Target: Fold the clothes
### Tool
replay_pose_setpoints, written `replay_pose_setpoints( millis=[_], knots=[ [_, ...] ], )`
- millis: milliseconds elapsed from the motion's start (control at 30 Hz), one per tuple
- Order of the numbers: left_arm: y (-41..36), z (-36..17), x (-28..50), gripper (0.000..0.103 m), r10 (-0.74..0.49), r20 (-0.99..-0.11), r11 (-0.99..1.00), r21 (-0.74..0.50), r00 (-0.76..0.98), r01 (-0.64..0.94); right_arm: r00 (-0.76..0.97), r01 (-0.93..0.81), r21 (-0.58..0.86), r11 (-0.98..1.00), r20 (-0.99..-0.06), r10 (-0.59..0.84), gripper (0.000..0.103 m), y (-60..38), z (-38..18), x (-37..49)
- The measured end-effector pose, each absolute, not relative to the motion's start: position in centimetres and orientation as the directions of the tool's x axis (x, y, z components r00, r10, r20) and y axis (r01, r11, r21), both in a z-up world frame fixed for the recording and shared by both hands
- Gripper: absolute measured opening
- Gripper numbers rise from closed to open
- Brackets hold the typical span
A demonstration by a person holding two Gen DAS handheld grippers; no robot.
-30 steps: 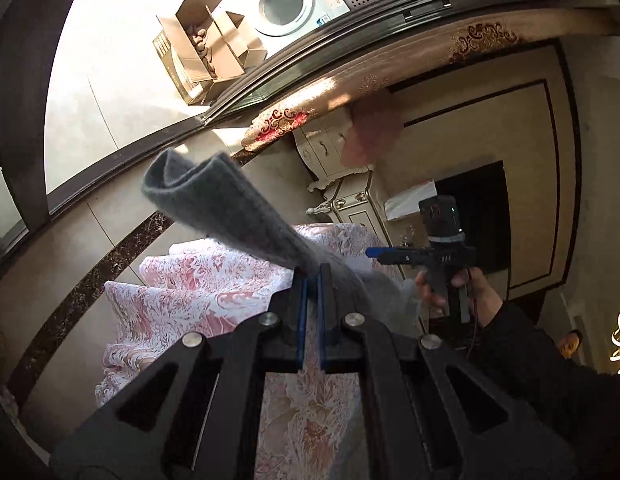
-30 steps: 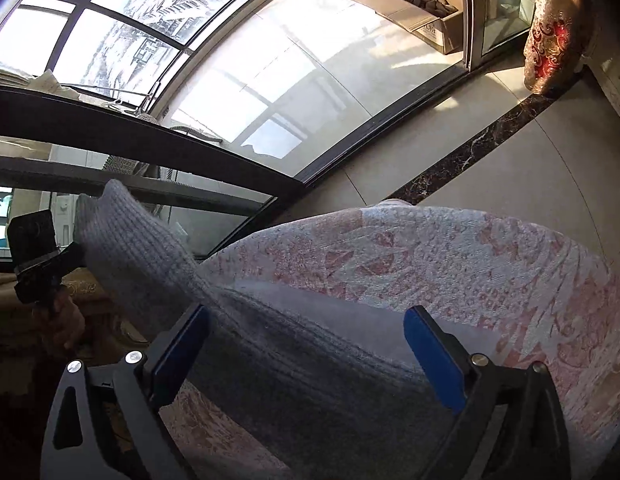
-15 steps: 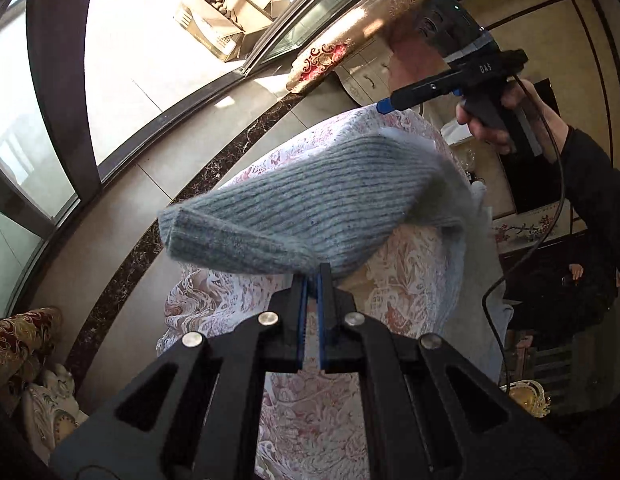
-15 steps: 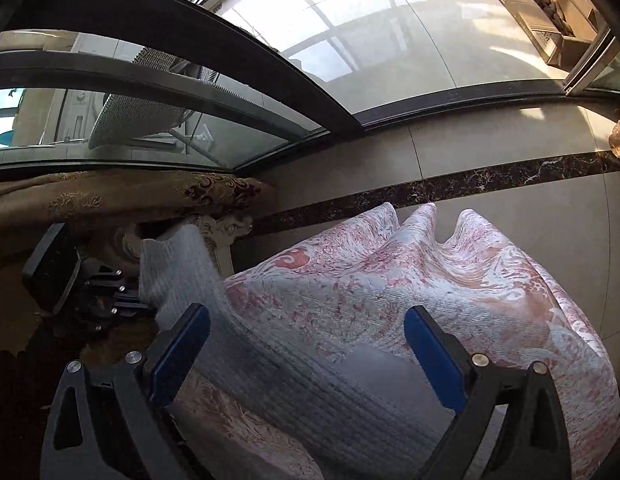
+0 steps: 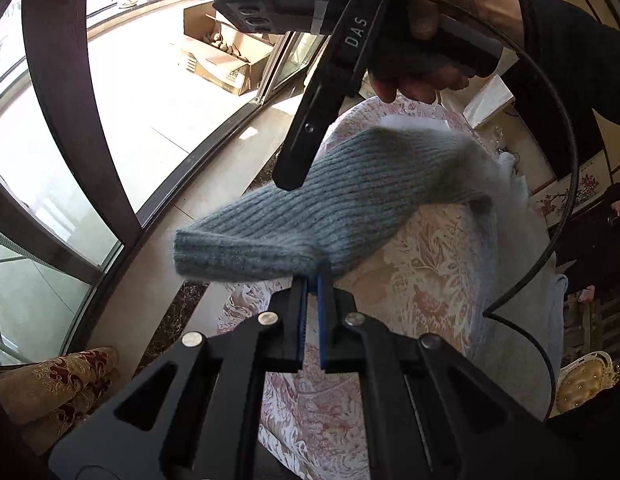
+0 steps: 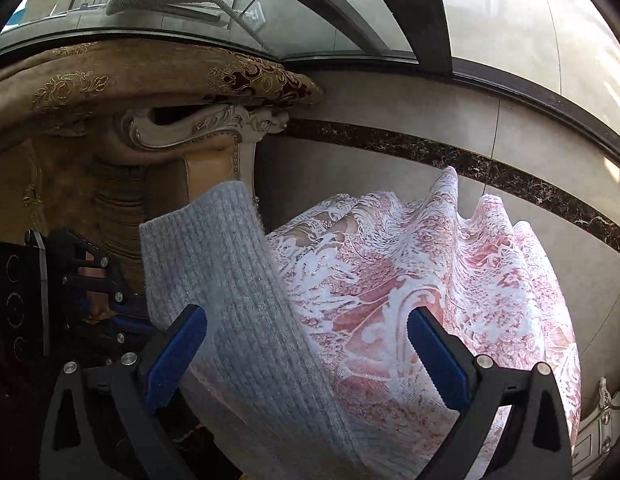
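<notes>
The left gripper (image 5: 313, 280) is closed tight on the grey knit sleeve (image 5: 349, 204), lifted over the table; the right gripper (image 6: 306, 344) stands wide open, holding nothing, the sleeve passing between its pads; the pink patterned tablecloth (image 6: 449, 280) falls in folds at 1 o'clock toward bare tiled floor (image 6: 349, 168); the garment's body is cut off at 6 o'clock.

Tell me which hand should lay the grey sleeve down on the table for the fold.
Left. Its tongs are already shut on the sleeve, which hangs above the tablecloth. The right tongs stand wide open and grip nothing, with the knit only passing between them.
</notes>
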State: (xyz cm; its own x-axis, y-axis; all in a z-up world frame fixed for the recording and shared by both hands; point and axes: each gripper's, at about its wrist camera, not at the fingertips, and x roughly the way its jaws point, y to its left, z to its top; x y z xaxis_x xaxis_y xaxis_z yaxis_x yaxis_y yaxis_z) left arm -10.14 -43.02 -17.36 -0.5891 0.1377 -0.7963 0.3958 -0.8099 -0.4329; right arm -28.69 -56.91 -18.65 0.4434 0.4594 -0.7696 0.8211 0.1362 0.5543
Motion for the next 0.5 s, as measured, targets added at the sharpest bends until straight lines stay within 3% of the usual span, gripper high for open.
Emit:
replay_pose_setpoints(
  millis=[67, 133, 167, 200, 233, 500],
  knots=[
    [-43.5, -17.3, -10.2, 0.006, 0.132, -0.792, -0.805, -0.436, -0.596, 0.401, 0.451, 0.811, 0.568, 0.139, -0.759, 0.468, 0.083, -57.2, -19.1, -28.7],
    [-43.8, -17.2, -10.2, 0.006, 0.123, -0.791, -0.804, -0.433, -0.599, 0.407, 0.461, 0.799, 0.585, 0.14, -0.745, 0.483, 0.05, -57.3, -19.4, -28.7],
    [-43.9, -17.1, -10.2, 0.006, 0.121, -0.79, -0.804, -0.433, -0.601, 0.408, 0.461, 0.792, 0.594, 0.144, -0.735, 0.497, 0.042, -57.3, -19.5, -28.6],
    [-44.1, -17.1, -10.2, 0.006, 0.119, -0.789, -0.804, -0.433, -0.603, 0.408, 0.456, 0.782, 0.604, 0.151, -0.721, 0.522, 0.023, -57.0, -19.8, -28.3],
    [-44.1, -17.0, -10.3, 0.006, 0.117, -0.788, -0.804, -0.432, -0.604, 0.408, 0.454, 0.773, 0.615, 0.155, -0.708, 0.541, 0.013, -56.7, -20.0, -28.1],
    [-44.5, -16.5, -10.1, 0.006, 0.095, -0.786, -0.806, -0.421, -0.611, 0.417, 0.639, 0.655, 0.749, 0.094, -0.616, 0.46, 0.003, -57.1, -17.3, -29.6]
  ],
)
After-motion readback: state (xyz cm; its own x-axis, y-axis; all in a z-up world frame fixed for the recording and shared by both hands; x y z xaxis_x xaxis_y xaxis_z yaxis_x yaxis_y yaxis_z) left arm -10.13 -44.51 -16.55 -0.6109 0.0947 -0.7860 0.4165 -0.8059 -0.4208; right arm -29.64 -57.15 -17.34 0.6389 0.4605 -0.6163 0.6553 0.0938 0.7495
